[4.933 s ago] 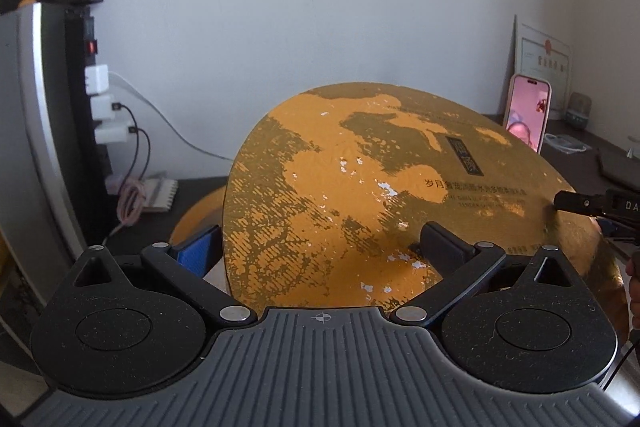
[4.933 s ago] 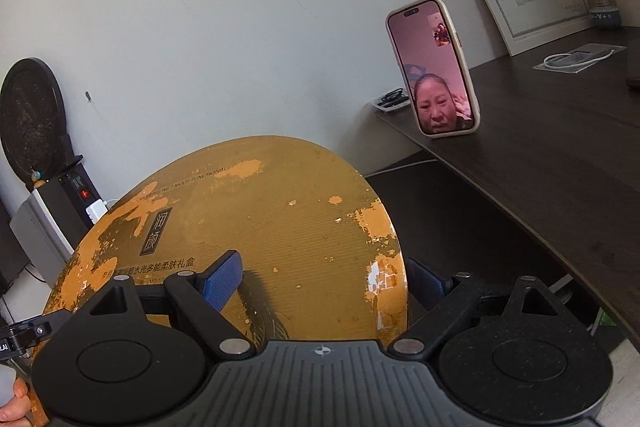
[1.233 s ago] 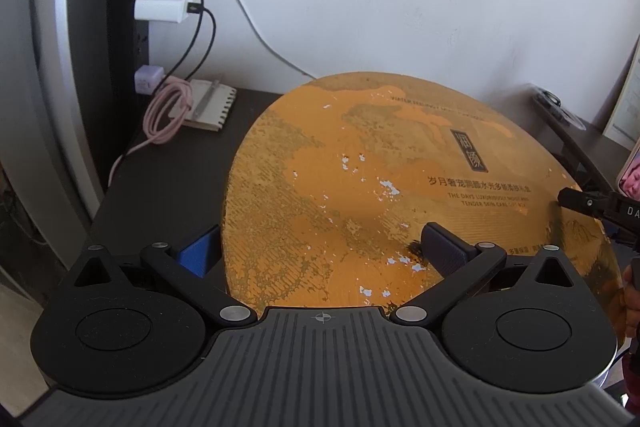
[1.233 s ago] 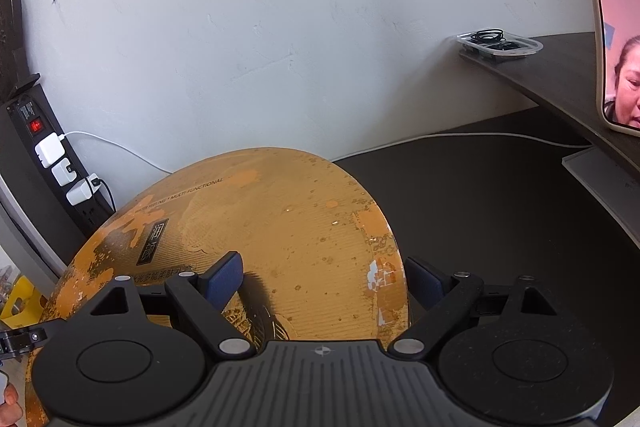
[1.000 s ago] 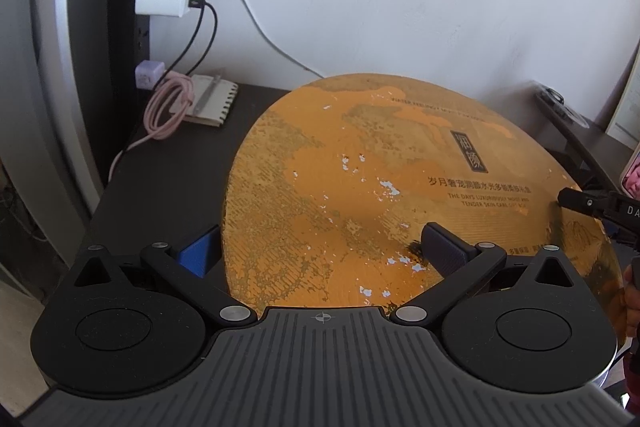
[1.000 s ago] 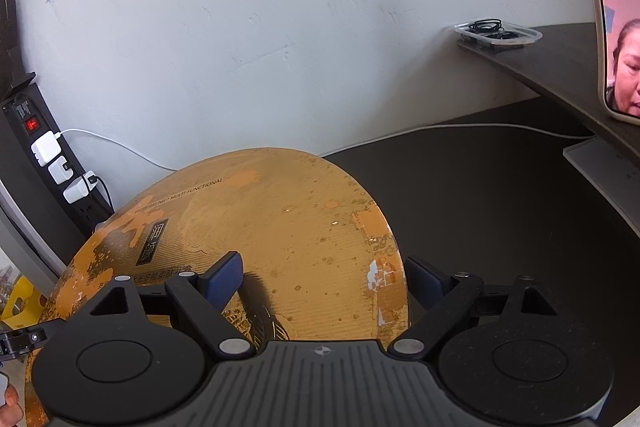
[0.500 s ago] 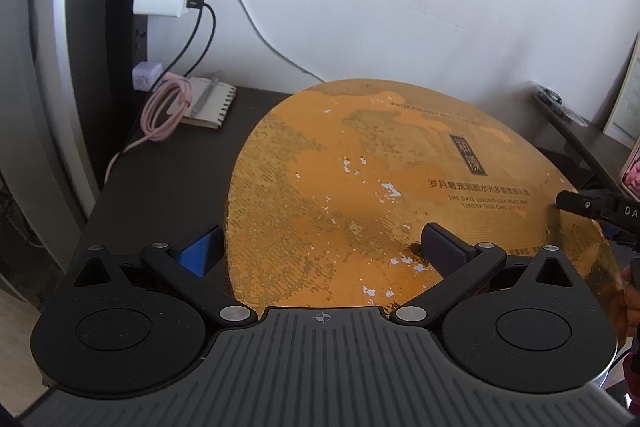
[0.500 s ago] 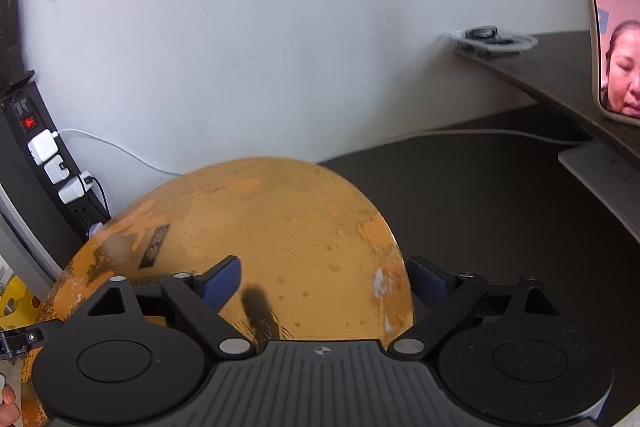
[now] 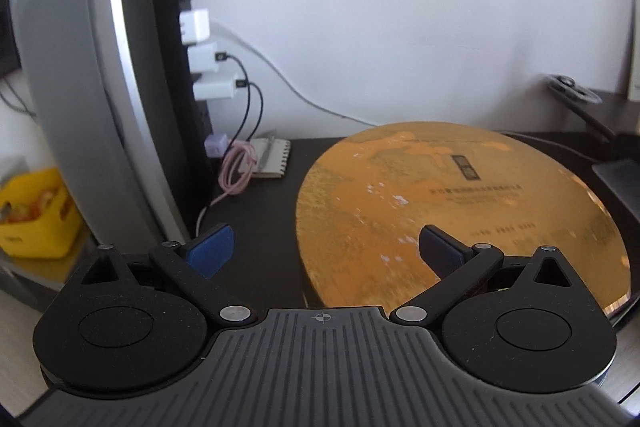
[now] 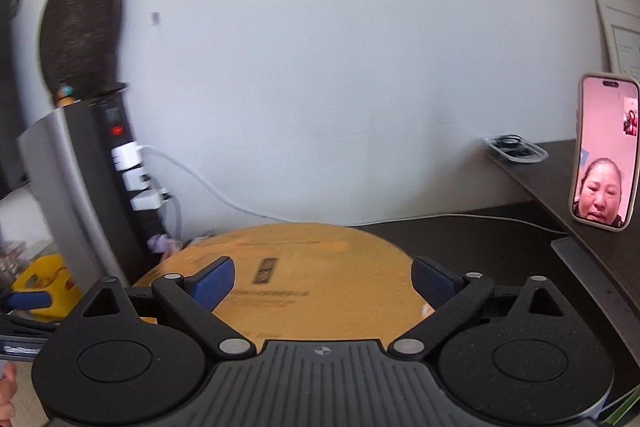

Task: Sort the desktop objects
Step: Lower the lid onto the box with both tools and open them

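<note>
A round golden box (image 9: 460,211) with a worn lid lies flat on the dark low table (image 9: 260,227). My left gripper (image 9: 326,251) is open and raised at the box's left near edge; its right finger overlaps the lid in the picture and its left finger hangs over bare table. In the right wrist view the box (image 10: 320,259) lies below and beyond my right gripper (image 10: 323,281). That gripper is open, its jaws have just been closing slightly after widening, and its pads do not press on the box.
A silver tower (image 9: 92,107) with a power strip and white chargers (image 9: 200,59) stands at the left. Beside it are a pink cable (image 9: 236,171), a spiral notebook (image 9: 274,159) and a yellow bin (image 9: 32,215). A phone (image 10: 604,155) and clear tray (image 10: 516,149) sit on the higher desk at the right.
Both grippers let go of the golden box and drew back and up. The box, held tilted between them before, now rests flat on the low table.
</note>
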`<state>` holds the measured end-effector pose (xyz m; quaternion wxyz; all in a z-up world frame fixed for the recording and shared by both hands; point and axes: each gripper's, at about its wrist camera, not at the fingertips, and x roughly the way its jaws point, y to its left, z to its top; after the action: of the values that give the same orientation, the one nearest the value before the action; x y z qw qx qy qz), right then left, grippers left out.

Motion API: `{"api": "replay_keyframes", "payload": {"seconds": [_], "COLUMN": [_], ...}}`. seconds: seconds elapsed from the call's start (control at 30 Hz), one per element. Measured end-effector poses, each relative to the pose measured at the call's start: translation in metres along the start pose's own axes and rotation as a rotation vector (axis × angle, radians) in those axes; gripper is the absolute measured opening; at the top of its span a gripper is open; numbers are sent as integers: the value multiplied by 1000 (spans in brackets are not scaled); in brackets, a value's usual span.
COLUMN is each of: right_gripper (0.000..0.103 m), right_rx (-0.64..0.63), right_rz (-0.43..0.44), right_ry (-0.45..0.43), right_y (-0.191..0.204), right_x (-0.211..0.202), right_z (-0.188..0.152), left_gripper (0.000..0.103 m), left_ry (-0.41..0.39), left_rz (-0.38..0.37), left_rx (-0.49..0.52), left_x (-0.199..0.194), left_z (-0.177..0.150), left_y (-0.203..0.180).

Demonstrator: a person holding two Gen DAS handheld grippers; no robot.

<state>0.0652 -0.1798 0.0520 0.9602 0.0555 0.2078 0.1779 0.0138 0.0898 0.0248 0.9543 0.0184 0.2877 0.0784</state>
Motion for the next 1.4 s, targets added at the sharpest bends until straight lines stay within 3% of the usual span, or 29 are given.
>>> {"api": "replay_keyframes", "payload": {"seconds": [0.03, 0.1, 0.3, 0.5, 0.87, 1.13, 1.4], "right_gripper": [92, 74, 37, 37, 37, 38, 38], "right_rx": [-21, -81, -225, -239, -286, -265, -236], "right_rz": [5, 3, -21, -14, -6, -66, -60], "right_ry": [10, 40, 140, 181, 208, 255, 283], "right_y": [7, 20, 49, 59, 74, 58, 52], "right_x": [-6, -14, -14, -4, 5, 13, 15], "right_z": [-7, -22, -63, -70, -70, -77, -81], "left_gripper": [101, 100, 98, 96, 99, 97, 98], "left_ry": [1, 13, 66, 92, 163, 127, 164], "left_rz": [14, 42, 103, 133, 137, 145, 99], "left_rx": [16, 42, 78, -9, -45, -15, 27], "left_x": [-5, -10, -8, 10, 29, 13, 18], "left_z": [-6, -17, -37, -36, -41, -37, -40], "left_y": [-4, -12, -21, -4, 2, -6, -17]}}
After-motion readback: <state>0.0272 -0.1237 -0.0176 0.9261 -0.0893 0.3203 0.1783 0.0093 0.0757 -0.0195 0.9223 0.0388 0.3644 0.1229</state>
